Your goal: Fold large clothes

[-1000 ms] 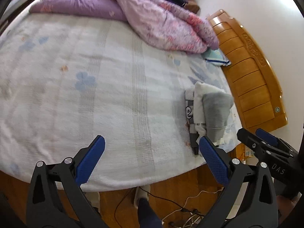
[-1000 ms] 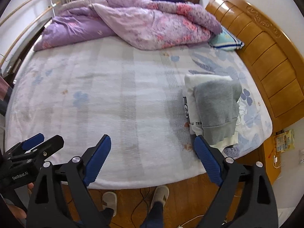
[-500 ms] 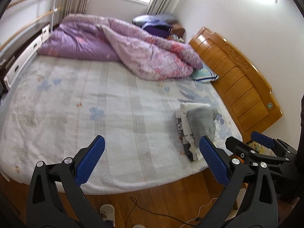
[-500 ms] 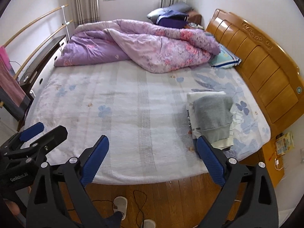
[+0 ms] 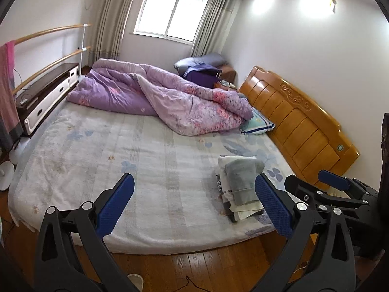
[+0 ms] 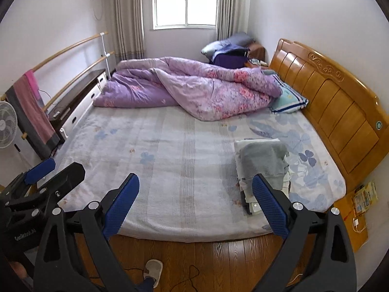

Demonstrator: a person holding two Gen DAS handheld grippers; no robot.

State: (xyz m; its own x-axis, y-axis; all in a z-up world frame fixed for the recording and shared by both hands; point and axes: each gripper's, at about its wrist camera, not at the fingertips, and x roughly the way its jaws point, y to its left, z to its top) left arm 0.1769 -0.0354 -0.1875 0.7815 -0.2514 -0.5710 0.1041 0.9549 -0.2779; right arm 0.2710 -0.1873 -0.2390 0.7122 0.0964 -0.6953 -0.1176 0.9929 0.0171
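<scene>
Bedroom with white walls (image 6: 304,19), curtained window (image 6: 186,1), wooden headboard (image 6: 335,102), low cabinet (image 5: 46,97) and wood floor (image 6: 218,262).

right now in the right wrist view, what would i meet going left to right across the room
electric fan → pink towel on the rail → low drawer cabinet → purple floral duvet → stack of folded clothes with a grey one on top → wooden headboard
</scene>
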